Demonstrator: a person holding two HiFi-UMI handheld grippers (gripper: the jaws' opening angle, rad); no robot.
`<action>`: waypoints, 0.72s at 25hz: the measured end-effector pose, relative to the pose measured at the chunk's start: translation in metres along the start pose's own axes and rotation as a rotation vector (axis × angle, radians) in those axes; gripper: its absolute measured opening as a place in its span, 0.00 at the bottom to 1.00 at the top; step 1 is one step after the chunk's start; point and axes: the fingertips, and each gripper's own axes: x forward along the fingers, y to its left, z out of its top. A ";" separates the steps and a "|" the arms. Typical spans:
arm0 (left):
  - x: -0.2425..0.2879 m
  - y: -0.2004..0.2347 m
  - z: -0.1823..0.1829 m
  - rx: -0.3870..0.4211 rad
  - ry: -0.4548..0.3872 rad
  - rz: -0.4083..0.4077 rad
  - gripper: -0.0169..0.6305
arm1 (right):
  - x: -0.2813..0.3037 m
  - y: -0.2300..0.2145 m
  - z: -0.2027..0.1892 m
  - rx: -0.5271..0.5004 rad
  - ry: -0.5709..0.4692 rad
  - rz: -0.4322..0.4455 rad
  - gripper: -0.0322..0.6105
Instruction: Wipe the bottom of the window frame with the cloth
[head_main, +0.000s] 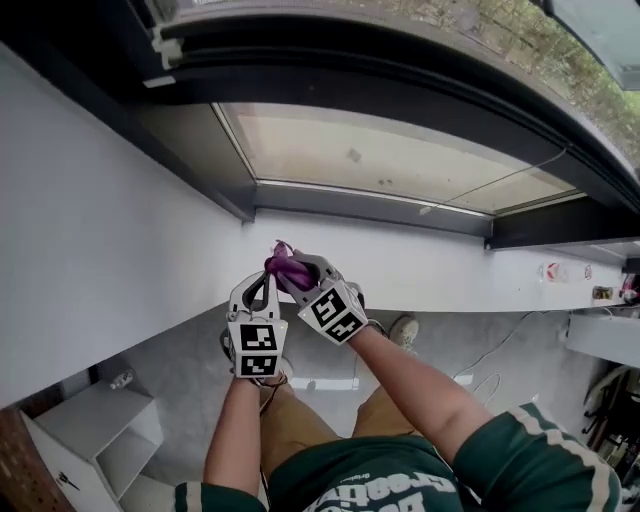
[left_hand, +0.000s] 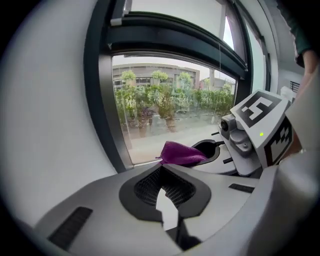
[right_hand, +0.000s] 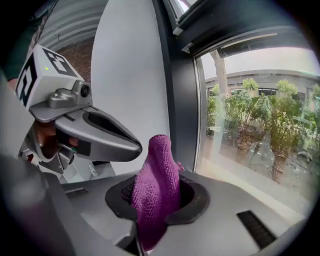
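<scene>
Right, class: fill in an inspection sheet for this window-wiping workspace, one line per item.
Surface: bottom of the window frame, dark, cloth not on it.
Job's things: purple cloth, bunched, upright in the right gripper.
Clutter: nothing seen.
Grippers: right gripper shut on the cloth; left gripper shut, empty, close beside it.
Cables: thin cable on the floor, lower right.
Surroundings: white wall below the window, white shelf lower left, plants outside.

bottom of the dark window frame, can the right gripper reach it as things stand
Probably yes: right gripper, shut on the purple cloth, is near the dark bottom frame, nothing between.
</scene>
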 end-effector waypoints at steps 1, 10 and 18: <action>-0.003 -0.005 0.012 0.010 -0.015 -0.006 0.04 | -0.008 -0.002 0.008 0.002 -0.013 -0.002 0.19; -0.062 -0.054 0.062 -0.008 -0.072 -0.049 0.04 | -0.097 -0.001 0.061 0.042 -0.088 -0.001 0.19; -0.098 -0.083 0.092 0.020 -0.126 -0.116 0.04 | -0.184 0.012 0.073 0.050 -0.139 -0.016 0.19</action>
